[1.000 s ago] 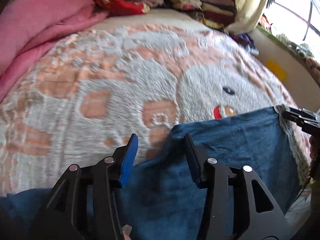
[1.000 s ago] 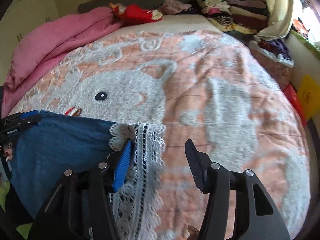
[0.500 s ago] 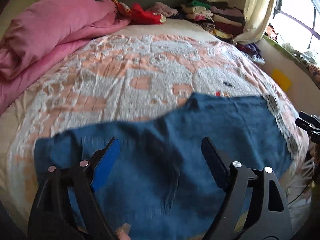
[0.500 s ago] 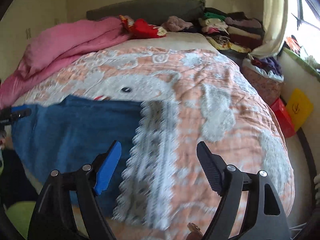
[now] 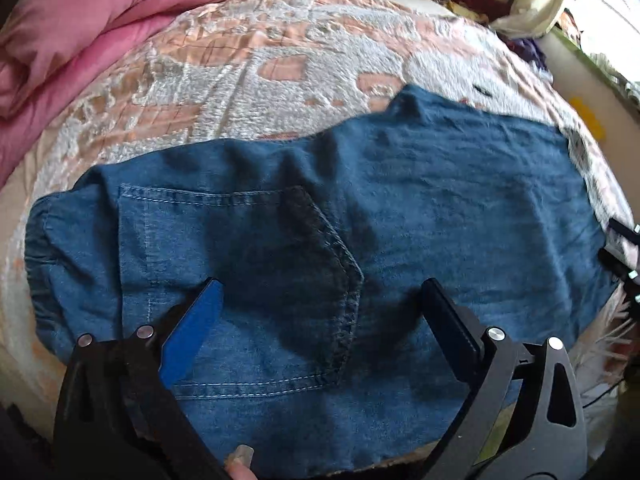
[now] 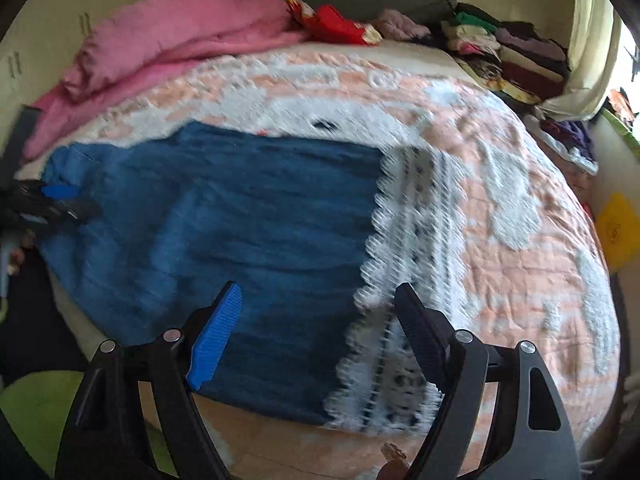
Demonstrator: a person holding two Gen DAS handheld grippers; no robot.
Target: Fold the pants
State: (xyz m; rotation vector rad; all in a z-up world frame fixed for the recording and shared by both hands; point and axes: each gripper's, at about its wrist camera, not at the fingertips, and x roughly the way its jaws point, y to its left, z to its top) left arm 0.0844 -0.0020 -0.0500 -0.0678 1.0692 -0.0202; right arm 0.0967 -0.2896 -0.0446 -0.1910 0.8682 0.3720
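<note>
Blue denim pants (image 5: 420, 200) lie spread flat across the near part of the bed, back pocket (image 5: 240, 260) up. Their white lace hem (image 6: 412, 240) lies at the right end. My left gripper (image 5: 322, 286) hovers over the pocket, its jaws opening wide, with no cloth pinched between them. My right gripper (image 6: 318, 287) stands open above the pants (image 6: 260, 208) where denim meets lace, holding nothing. Each gripper also shows at the edge of the other view: the right gripper (image 5: 620, 248) and the left gripper (image 6: 52, 204).
The bed carries a peach and white plush blanket (image 6: 520, 220). A pink quilt (image 6: 168, 32) is heaped at the far left, with red cloth (image 6: 336, 24) and stacked folded clothes (image 6: 512, 56) by the headboard. A yellow item (image 6: 618, 232) sits off the right side.
Both grippers let go of the pants' far edge, opened wide and drew back toward the near edge. The pants now lie flat on the bed.
</note>
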